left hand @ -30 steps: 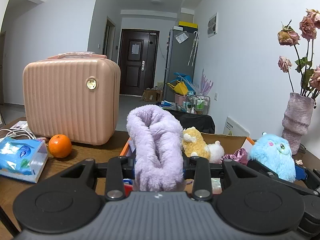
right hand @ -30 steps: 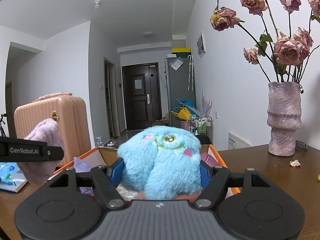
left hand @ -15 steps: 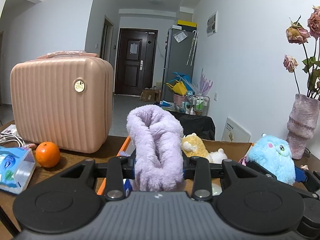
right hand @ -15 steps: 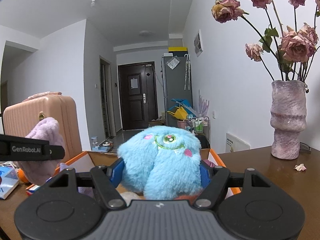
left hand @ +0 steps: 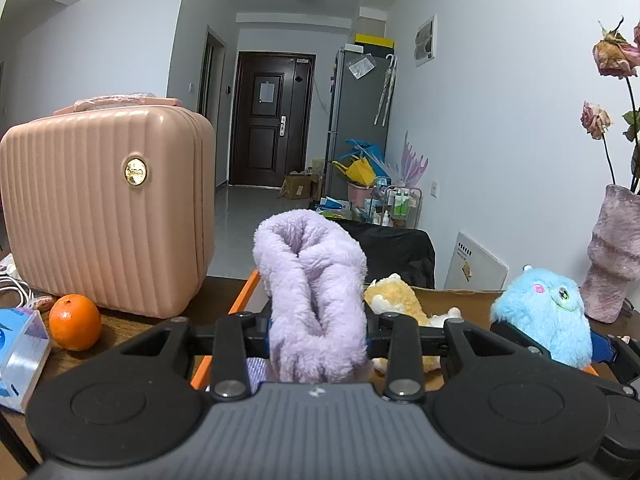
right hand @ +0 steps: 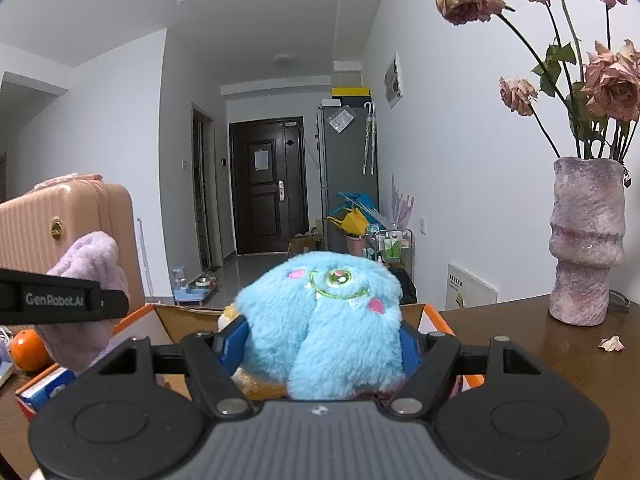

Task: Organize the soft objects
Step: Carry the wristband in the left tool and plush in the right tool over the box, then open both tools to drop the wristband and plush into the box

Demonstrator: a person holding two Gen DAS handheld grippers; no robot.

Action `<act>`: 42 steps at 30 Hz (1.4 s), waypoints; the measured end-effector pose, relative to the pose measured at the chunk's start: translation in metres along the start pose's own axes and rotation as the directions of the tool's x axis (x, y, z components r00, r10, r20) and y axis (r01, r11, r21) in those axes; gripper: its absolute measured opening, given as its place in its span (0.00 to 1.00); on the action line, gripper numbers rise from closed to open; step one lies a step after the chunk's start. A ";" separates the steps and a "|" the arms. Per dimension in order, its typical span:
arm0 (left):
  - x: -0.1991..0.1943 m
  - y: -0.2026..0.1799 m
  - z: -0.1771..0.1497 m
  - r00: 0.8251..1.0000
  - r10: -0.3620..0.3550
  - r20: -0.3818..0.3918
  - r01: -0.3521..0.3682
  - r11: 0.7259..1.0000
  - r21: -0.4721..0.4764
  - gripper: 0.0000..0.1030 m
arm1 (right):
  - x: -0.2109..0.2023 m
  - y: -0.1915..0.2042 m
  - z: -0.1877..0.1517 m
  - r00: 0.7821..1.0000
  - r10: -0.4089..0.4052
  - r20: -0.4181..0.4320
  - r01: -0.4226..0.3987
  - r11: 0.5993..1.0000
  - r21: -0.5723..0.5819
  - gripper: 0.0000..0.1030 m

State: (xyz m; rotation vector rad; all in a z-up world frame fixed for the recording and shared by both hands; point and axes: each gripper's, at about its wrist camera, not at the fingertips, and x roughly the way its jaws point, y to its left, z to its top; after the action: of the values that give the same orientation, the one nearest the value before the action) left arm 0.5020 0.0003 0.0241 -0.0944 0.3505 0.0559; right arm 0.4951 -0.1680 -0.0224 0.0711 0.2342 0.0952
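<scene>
— While we look along the left tool [left hand: 318, 326], what are we holding?

— We have it clenched on a lilac fleece bundle [left hand: 314, 296], folded over on itself and standing up between the fingers. It hangs above the left part of an orange-edged cardboard box [left hand: 240, 296] on the dark wooden counter [left hand: 120, 322].

— And the right tool [right hand: 322, 344]?

— We grip a blue one-eyed monster plush [right hand: 324, 320] with it, the blue pads [right hand: 232, 340] pressed into the fur on both sides. From the left wrist view we see that plush [left hand: 546, 316] over the right part of the same box.

— What lies in the box?

— We can make out a yellow plush animal [left hand: 396, 300] between the two held things, with something white beside it that we cannot name. Under the fleece a bit of lavender fabric shows, too hidden for us to tell more.

— Around the box?

— To the left we see a pink ribbed case [left hand: 108, 208] standing upright on the counter, an orange [left hand: 75, 322] just in front of it, and a blue tissue pack [left hand: 20, 354] near the edge. To the right stands a mauve textured vase [right hand: 586, 240] of dried roses [right hand: 608, 84], well apart from the box, with a fallen petal [right hand: 611, 343] on the counter near it.
</scene>
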 end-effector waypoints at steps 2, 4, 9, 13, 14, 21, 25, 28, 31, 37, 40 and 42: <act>0.005 0.001 0.001 1.000 0.002 -0.005 -0.002 1.000 0.000 0.35 | 0.004 0.001 -0.001 1.000 -0.003 -0.010 0.003 1.000 0.002 0.69; 0.010 0.001 0.001 1.000 0.005 -0.013 -0.005 1.000 0.000 0.35 | 0.006 0.002 0.000 1.000 -0.005 -0.014 0.005 1.000 0.002 0.69; 0.021 0.003 -0.002 0.999 0.013 -0.040 -0.013 1.000 -0.005 0.35 | 0.010 0.008 0.000 1.000 -0.018 -0.018 0.018 1.000 -0.015 0.70; 0.024 0.005 -0.002 0.998 0.018 -0.052 -0.019 1.000 -0.011 0.36 | 0.013 0.011 0.001 0.999 -0.017 -0.034 0.016 1.000 -0.027 0.71; 0.024 0.005 -0.002 0.998 0.017 -0.056 -0.018 1.000 -0.012 0.37 | 0.013 0.010 0.001 0.999 -0.016 -0.039 0.015 0.999 -0.028 0.73; 0.024 0.012 -0.002 0.997 0.039 -0.063 -0.041 0.999 -0.032 0.68 | 0.011 0.007 0.001 0.999 -0.022 -0.036 0.021 1.000 -0.018 0.82; 0.019 0.014 -0.001 0.997 0.079 -0.026 -0.080 0.996 -0.030 0.91 | 0.010 0.004 0.001 0.999 -0.021 -0.031 0.021 1.000 -0.010 0.89; 0.015 0.014 -0.002 0.993 0.117 0.007 -0.117 0.993 -0.036 1.00 | 0.007 0.002 0.001 1.000 -0.023 -0.009 0.023 1.000 -0.002 0.99; 0.014 0.014 -0.001 0.993 0.121 0.008 -0.120 0.992 -0.037 1.00 | 0.006 0.000 0.001 1.000 -0.028 0.008 0.028 1.000 0.001 1.00; 0.014 0.013 0.001 0.992 0.124 -0.001 -0.124 0.992 -0.036 1.00 | 0.007 -0.002 0.002 1.000 -0.029 0.006 0.029 1.000 0.008 1.00; 0.014 0.013 0.001 0.992 0.127 0.002 -0.127 0.991 -0.033 1.00 | 0.006 -0.003 0.001 0.999 -0.032 0.010 0.032 0.999 0.012 1.00; 0.013 0.013 0.001 0.992 0.129 0.005 -0.129 0.991 -0.029 1.00 | 0.004 -0.002 0.000 0.999 -0.034 0.013 0.034 0.999 0.016 1.00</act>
State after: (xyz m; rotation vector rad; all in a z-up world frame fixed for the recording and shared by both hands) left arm 0.5135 0.0141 0.0190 -0.0999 0.3490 0.1889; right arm 0.4995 -0.1698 -0.0233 0.0829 0.2229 0.0588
